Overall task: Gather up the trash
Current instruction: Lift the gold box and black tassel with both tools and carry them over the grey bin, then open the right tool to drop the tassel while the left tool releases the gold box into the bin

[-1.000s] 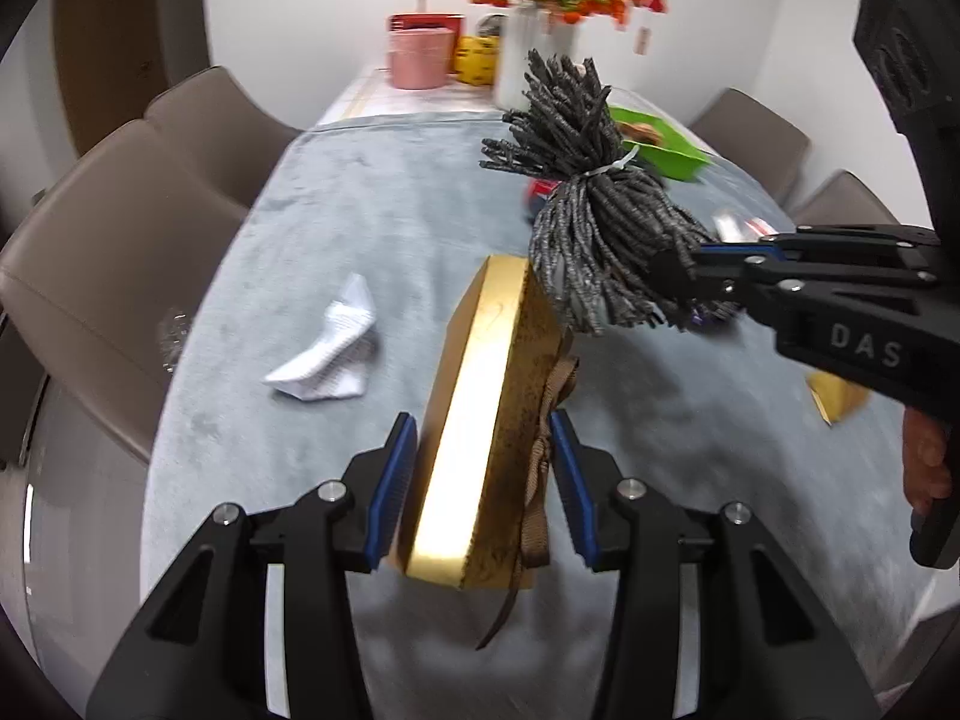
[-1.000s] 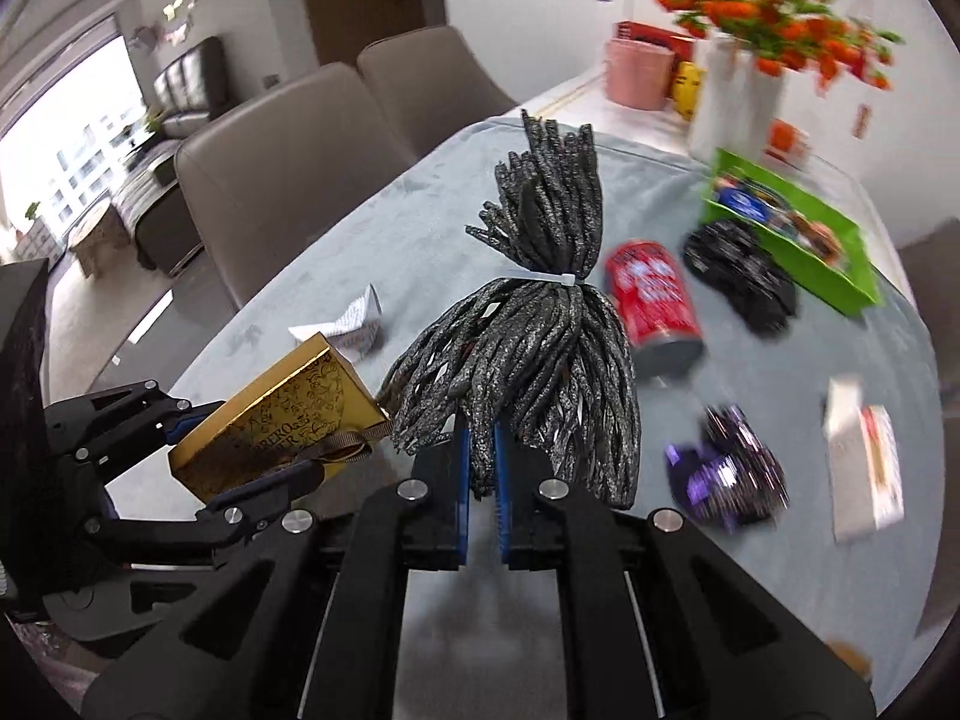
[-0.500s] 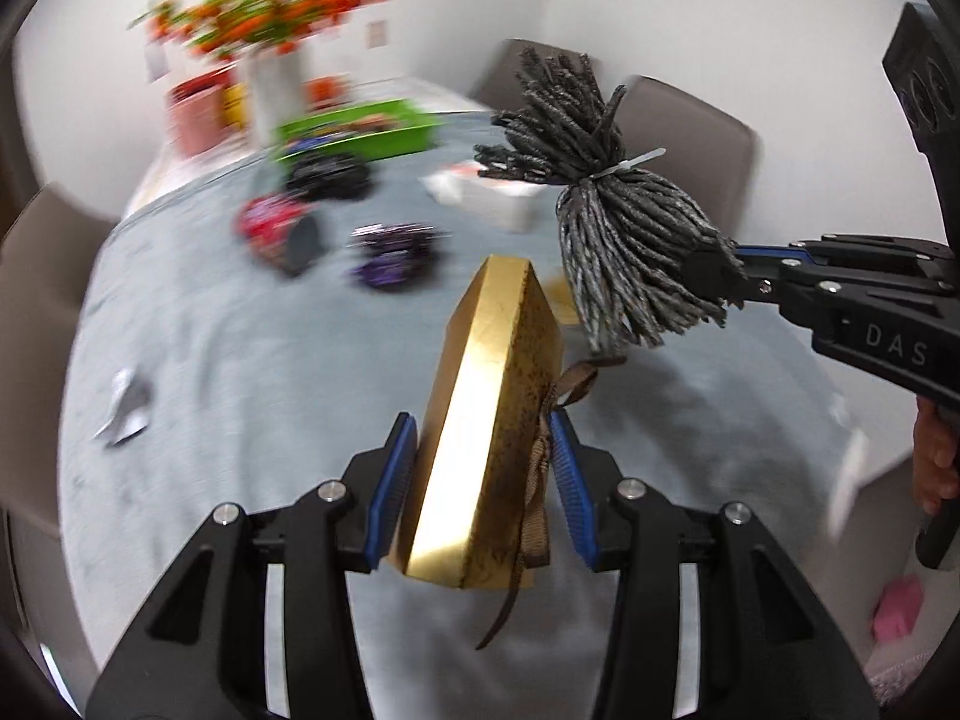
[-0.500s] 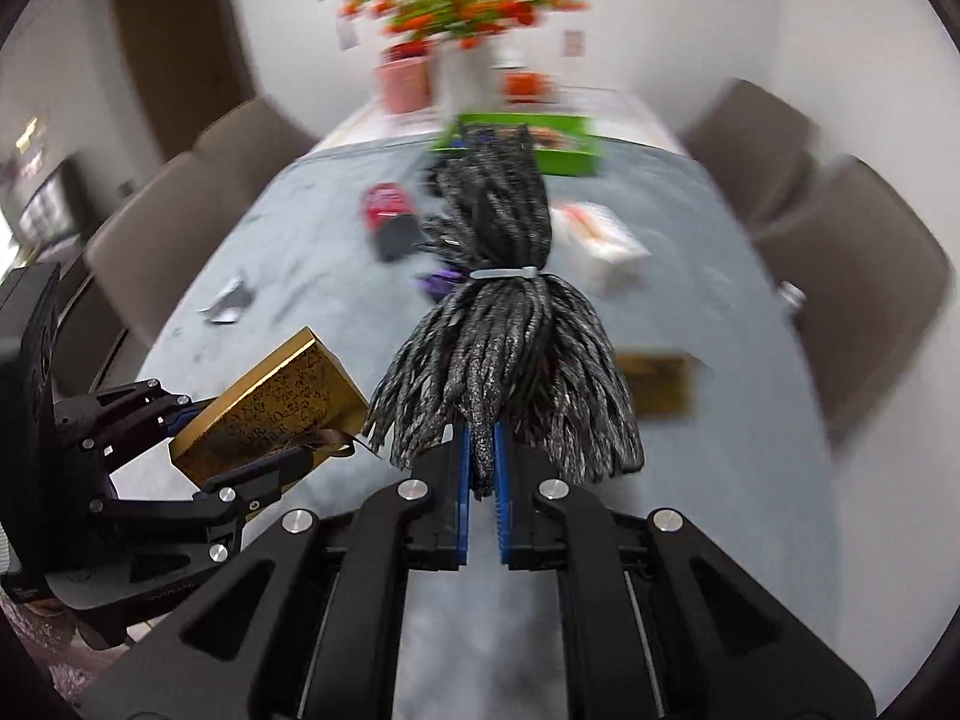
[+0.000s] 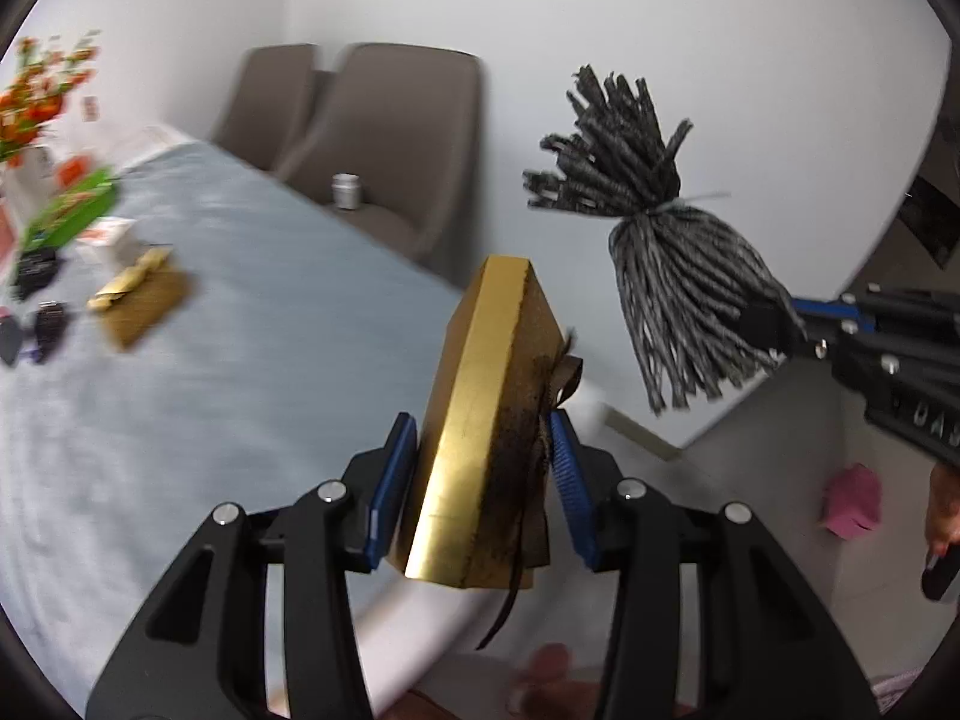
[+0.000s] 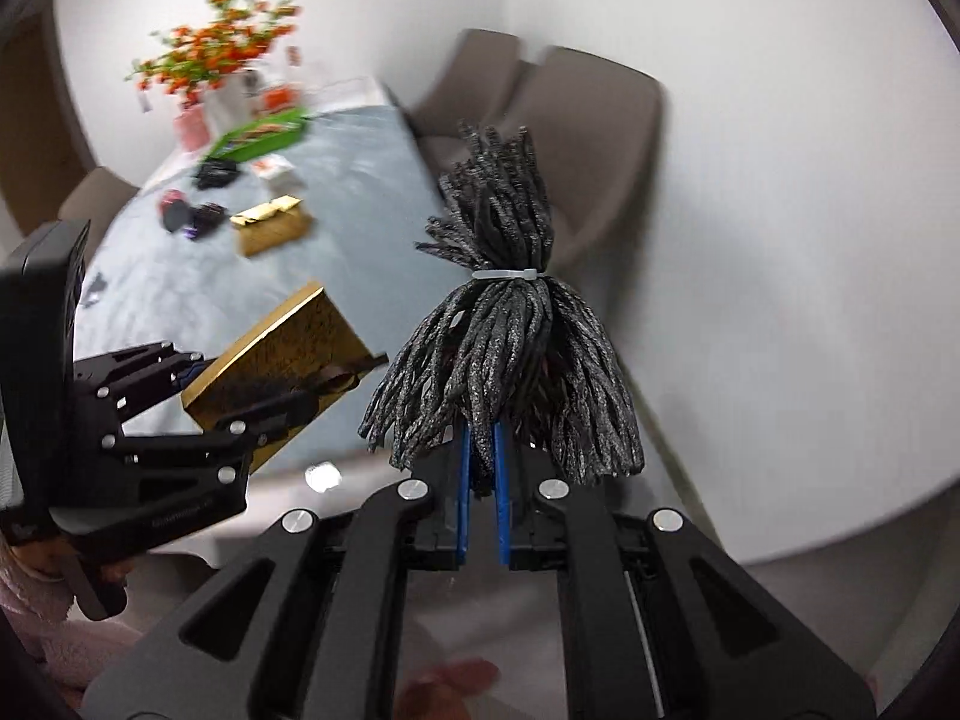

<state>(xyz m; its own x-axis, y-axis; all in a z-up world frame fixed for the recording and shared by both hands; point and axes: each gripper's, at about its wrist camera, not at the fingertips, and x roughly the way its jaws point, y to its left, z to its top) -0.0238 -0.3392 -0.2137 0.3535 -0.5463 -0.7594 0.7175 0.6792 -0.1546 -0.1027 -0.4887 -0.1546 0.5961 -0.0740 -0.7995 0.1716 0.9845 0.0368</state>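
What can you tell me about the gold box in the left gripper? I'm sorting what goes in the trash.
The gold box is a flat rectangular box with shiny gold edges and a darker patterned gold face, seemingly foil-covered card, with a brown ribbon bowed on that face and trailing down. It stands on edge, tilted, in the air past the table's edge, clamped between the blue pads of the left gripper. Nothing else touches it.

- Left wrist view is taken from just behind the left hand-held gripper (image 5: 483,480), aimed forward and down past the tabletop (image 5: 210,360) edge toward the wall and two brown chairs (image 5: 384,138).
- Right wrist view is taken from behind the right hand-held gripper (image 6: 483,480), likewise tilted down, facing the same corner.
- Each hand-held gripper is seen close in the other's view.
- Shared by both: tabletop, chairs, orange flowers (image 6: 210,54), gold box (image 5: 480,438), grey tassel bundle (image 6: 504,348).
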